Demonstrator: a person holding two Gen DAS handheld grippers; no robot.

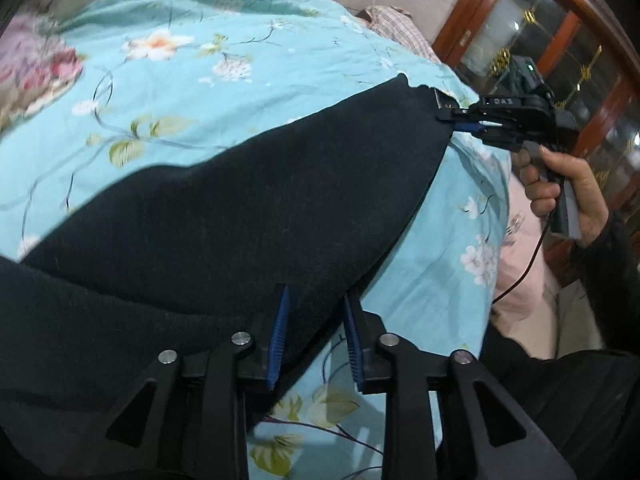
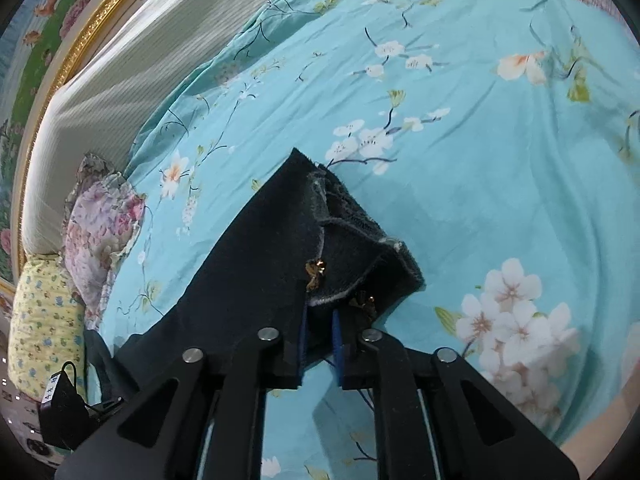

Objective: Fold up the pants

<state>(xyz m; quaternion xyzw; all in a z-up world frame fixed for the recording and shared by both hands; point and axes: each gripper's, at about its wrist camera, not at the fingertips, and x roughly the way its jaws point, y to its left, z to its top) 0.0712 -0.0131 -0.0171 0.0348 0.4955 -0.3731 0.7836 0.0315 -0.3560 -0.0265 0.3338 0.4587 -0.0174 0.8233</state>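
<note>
The dark navy pants (image 1: 256, 216) are stretched out above a bed with a turquoise floral sheet (image 1: 192, 80). My left gripper (image 1: 316, 312) is shut on the pants' edge, its blue pads pinching the cloth. My right gripper (image 1: 452, 120) shows at the pants' far corner in the left wrist view, shut on the fabric, held by a hand. In the right wrist view my right gripper (image 2: 318, 320) clamps the waistband end of the pants (image 2: 320, 240), where a frayed hem and small brass fittings show.
Pillows with floral covers (image 2: 100, 232) lie at the bed's head, beside a padded headboard (image 2: 120, 80) with a gold frame. A wooden glass-door cabinet (image 1: 560, 40) stands beyond the bed. A pink cover (image 1: 520, 272) hangs at the bed's side.
</note>
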